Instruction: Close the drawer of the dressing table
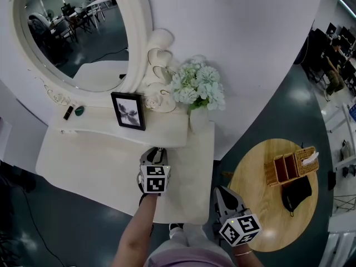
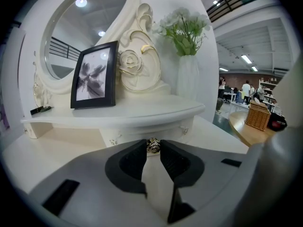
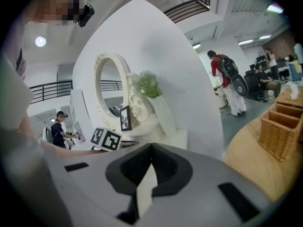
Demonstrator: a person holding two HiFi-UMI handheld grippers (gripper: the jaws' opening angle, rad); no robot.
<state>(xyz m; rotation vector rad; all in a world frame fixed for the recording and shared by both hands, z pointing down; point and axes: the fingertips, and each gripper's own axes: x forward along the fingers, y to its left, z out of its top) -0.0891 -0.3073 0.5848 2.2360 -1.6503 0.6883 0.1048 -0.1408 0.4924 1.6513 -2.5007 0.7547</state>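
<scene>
The white dressing table (image 1: 83,166) carries a raised shelf (image 2: 118,117) under an oval mirror (image 1: 72,26). Below the shelf is the small drawer front (image 2: 137,132), which looks close to flush with the shelf edge. In the left gripper view my left gripper (image 2: 153,148) is shut on the drawer's metal knob (image 2: 153,144), which sits between the jaw tips. In the head view that left gripper (image 1: 157,149) points at the shelf's front edge. My right gripper (image 1: 218,189) hangs beside the table's right end with its jaws closed on nothing.
A black picture frame (image 1: 128,110) and a white vase of flowers (image 1: 197,85) stand on the shelf. A round wooden table (image 1: 250,166) at the right holds a wicker basket (image 1: 289,166) and a black pouch (image 1: 295,193). People stand far behind.
</scene>
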